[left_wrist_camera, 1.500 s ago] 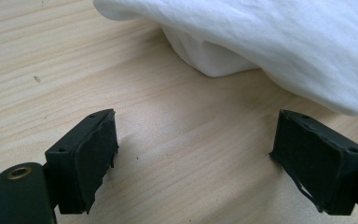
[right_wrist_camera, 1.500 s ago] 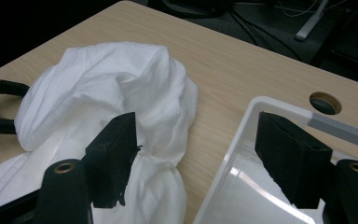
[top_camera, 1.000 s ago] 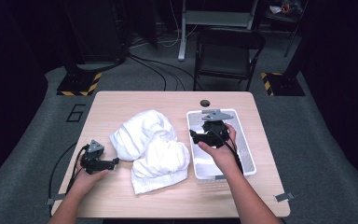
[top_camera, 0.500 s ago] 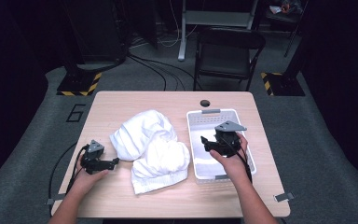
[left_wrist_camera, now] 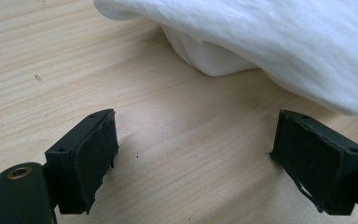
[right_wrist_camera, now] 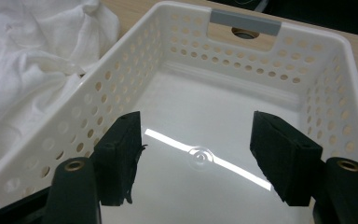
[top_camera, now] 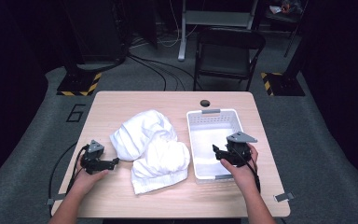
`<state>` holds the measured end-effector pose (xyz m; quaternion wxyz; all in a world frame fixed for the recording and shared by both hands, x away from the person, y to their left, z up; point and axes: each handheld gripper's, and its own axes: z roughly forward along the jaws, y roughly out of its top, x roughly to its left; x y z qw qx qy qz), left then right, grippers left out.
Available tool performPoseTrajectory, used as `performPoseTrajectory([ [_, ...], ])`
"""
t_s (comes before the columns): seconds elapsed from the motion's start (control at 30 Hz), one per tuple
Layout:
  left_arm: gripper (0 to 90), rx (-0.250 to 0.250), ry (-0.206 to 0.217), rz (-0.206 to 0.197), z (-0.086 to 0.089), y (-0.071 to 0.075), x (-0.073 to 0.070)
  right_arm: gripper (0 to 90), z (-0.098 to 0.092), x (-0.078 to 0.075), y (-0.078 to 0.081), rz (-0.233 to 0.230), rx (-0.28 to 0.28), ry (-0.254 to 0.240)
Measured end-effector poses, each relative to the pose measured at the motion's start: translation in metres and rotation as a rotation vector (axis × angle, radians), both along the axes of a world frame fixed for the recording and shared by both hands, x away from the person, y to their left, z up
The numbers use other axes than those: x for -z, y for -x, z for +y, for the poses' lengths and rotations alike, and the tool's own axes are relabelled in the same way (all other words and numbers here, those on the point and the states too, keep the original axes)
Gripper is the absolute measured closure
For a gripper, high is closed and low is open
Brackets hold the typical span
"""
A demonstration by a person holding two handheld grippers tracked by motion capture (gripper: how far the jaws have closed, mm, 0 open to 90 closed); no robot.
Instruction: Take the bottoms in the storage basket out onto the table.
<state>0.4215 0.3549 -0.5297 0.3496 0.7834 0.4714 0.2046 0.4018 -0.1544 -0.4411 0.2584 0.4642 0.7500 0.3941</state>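
— White cloth [top_camera: 151, 149], crumpled and soft, heaps mid-table beside the perforated plastic basket [top_camera: 213, 113].
— And the tongs?
— Left gripper [top_camera: 114, 162] gapes over bare wood; right gripper [top_camera: 216, 151] spread wide above the basket's glossy floor.

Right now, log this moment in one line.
left gripper: open, by cloth | right gripper: open, over basket | basket: empty | cloth: on table

Glossy perforated plastic basket [right_wrist_camera: 327, 84], matt wooden table [left_wrist_camera: 74, 70].
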Motion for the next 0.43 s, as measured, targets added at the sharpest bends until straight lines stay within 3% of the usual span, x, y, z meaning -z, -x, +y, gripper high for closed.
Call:
performPoseTrajectory([
  [0.23, 13.4, 0.0, 0.0, 0.0, 0.0, 0.0, 0.0, 33.3, -0.005, 0.0078, 0.0043, 0.032, 0.008, -0.024],
  [0.43, 13.4, 0.0, 0.0, 0.0, 0.0001, 0.0, 0.0, 27.3, -0.0033, 0.0093, 0.0054, 0.04, 0.022, -0.009],
])
